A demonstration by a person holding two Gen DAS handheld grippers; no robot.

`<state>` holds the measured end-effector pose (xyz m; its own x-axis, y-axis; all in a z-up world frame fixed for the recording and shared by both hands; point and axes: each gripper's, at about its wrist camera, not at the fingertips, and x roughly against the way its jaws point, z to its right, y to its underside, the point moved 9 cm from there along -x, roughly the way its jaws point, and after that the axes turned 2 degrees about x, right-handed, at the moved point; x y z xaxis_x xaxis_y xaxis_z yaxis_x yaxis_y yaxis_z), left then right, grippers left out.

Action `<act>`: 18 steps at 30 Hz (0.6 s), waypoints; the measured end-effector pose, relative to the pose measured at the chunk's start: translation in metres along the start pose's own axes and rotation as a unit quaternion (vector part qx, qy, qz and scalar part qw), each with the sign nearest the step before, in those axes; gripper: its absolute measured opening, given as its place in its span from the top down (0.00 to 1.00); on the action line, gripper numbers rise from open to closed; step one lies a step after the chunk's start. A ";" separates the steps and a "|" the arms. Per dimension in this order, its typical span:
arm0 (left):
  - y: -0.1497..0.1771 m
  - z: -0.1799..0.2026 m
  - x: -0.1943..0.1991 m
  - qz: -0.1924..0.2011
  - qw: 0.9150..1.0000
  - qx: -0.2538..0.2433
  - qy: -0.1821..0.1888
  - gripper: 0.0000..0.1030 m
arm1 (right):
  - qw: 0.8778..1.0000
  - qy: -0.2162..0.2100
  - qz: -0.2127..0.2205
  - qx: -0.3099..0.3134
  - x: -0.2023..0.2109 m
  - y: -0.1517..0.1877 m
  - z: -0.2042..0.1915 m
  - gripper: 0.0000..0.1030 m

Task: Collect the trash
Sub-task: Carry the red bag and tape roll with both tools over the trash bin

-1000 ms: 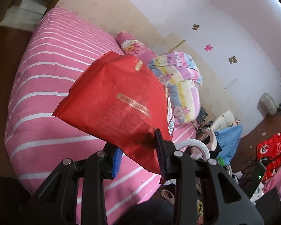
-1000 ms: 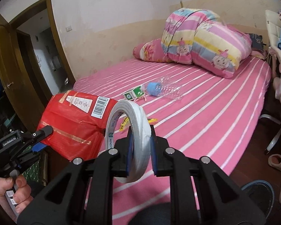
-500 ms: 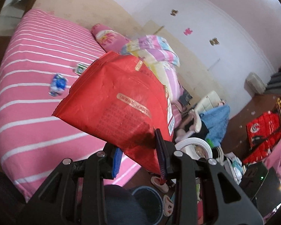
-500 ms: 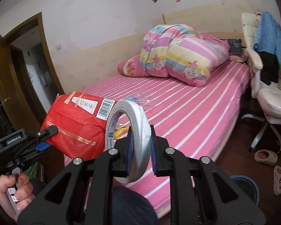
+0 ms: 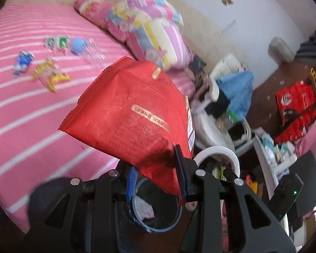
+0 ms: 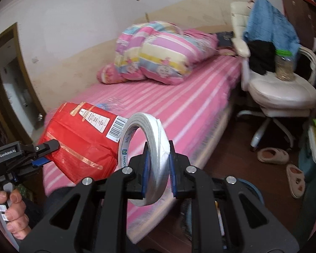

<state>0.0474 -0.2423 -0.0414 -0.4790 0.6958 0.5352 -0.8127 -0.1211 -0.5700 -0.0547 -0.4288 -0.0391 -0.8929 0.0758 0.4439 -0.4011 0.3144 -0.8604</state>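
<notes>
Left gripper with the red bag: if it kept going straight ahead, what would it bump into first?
Probably the striped bed. The left gripper, shut on the red bag, points toward the mattress edge, with the blue bin just below. Depth is hard to judge here.

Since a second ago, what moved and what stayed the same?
Both grippers swung away from the bed toward the floor beside it: the blue bin now shows under the left gripper, and the chair and slippers came into the right view. Nothing was grabbed or dropped. The left fingers still pinch the red bag; the right gripper still holds the tape roll.
</notes>
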 end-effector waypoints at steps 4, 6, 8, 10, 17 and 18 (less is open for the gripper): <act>0.027 0.012 -0.041 -0.048 0.999 -0.014 0.001 0.70 | 0.999 0.029 -0.021 -0.016 -0.004 0.021 0.040 0.84; 0.039 0.016 -0.059 -0.069 0.997 -0.021 -0.001 0.70 | 0.998 0.044 -0.033 -0.024 -0.007 0.035 0.062 0.84; 0.050 0.022 -0.079 -0.093 0.995 -0.032 -0.003 0.70 | 0.997 0.060 -0.049 -0.031 -0.011 0.051 0.082 0.84; 0.060 0.029 -0.099 -0.116 0.992 -0.044 -0.003 0.70 | 0.995 0.072 -0.062 -0.039 -0.016 0.065 0.099 0.84; 0.116 0.041 -0.174 -0.214 0.971 -0.107 -0.026 0.70 | 0.984 0.112 -0.120 -0.066 -0.043 0.120 0.150 0.89; 0.125 0.042 -0.185 -0.232 0.965 -0.115 -0.027 0.70 | 0.982 0.118 -0.128 -0.069 -0.047 0.127 0.157 0.89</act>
<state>0.0202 -0.4157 -0.1857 -0.1023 0.5986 0.7945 -0.8518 0.3598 -0.3808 -0.0957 -0.5405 -0.2087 -0.6874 0.1900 0.7010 -0.5600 0.4758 -0.6782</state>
